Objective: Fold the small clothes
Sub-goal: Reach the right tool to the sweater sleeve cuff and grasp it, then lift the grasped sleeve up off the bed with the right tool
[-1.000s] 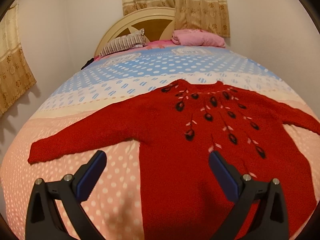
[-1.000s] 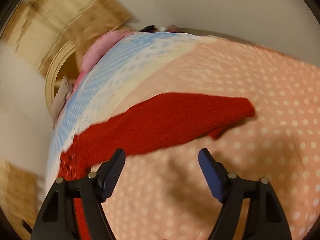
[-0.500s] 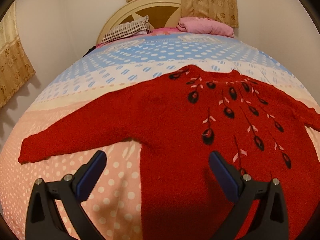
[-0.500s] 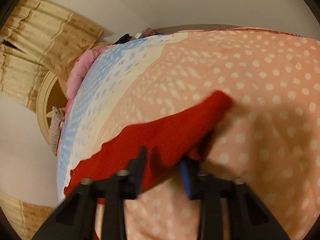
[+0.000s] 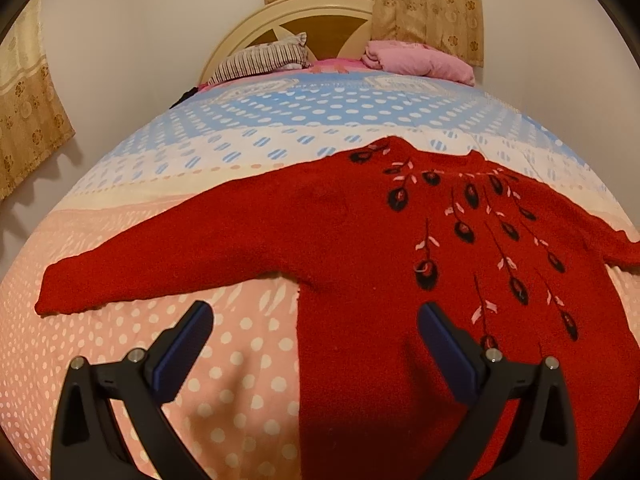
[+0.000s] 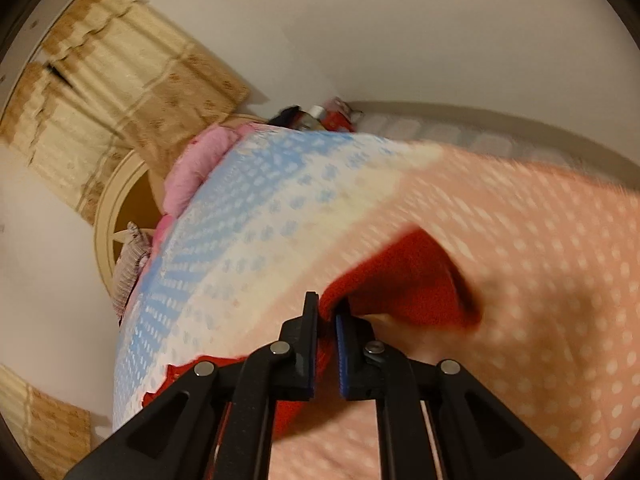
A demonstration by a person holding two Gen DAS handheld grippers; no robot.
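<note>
A red knit sweater point(image 5: 360, 240) with dark flower embroidery lies flat on the bed, front up, its left sleeve point(image 5: 160, 268) stretched out to the left. My left gripper point(image 5: 314, 328) is open and empty, hovering over the sweater's lower left edge below the armpit. In the right wrist view my right gripper point(image 6: 327, 314) is shut on the sweater's right sleeve point(image 6: 404, 276) and lifts it off the bedspread; the cuff end hangs beyond the fingers.
The bed has a polka-dot spread, pink near me point(image 5: 240, 380), blue and white farther off point(image 5: 320, 112). A striped pillow point(image 5: 260, 58) and a pink blanket point(image 5: 416, 60) lie by the headboard point(image 5: 316, 12). Curtains hang on the walls.
My right gripper closed on the right sleeve and raised it. My left gripper moved closer over the sweater's left side and stays open.
</note>
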